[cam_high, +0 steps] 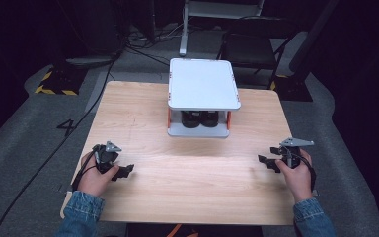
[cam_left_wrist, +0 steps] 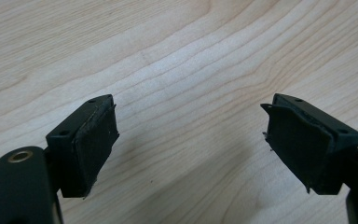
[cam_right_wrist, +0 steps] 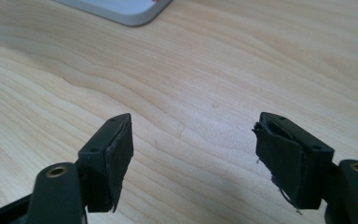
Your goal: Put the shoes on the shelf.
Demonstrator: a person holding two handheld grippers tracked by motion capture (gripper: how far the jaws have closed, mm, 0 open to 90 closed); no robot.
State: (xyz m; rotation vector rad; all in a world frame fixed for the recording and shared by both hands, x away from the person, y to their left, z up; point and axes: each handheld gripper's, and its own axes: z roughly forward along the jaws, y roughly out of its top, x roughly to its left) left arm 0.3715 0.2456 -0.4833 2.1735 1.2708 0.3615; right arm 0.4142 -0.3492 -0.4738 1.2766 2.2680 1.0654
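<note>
A white two-tier stand (cam_high: 203,84) sits at the far middle of the wooden tabletop (cam_high: 187,173), with two dark, rounded items (cam_high: 200,119) tucked side by side on its lower shelf between orange corner posts. What these items are cannot be told; they look small, squat and dark, and are judged light and rigid. The stand's top plate is flat, smooth and round-cornered — probably hard plastic and likely slippery to pinch on its face, so the better hold would be across an edge or a post. The dark items are best taken from the open front, one at a time, across their sides, since the upper plate leaves little headroom. The left tongs (cam_high: 124,171) rest low near the front left of the tabletop and the right tongs (cam_high: 266,162) near the front right, both well apart from the stand. In each gripper view the jaws stand wide and released with bare wood grain between them — the left tongs (cam_left_wrist: 189,140) and the right tongs (cam_right_wrist: 193,154) grasp nothing. The black pads (cam_right_wrist: 279,161) are rubbery and frayed at the edges; a grey corner of the stand's base (cam_right_wrist: 126,11) shows ahead.
</note>
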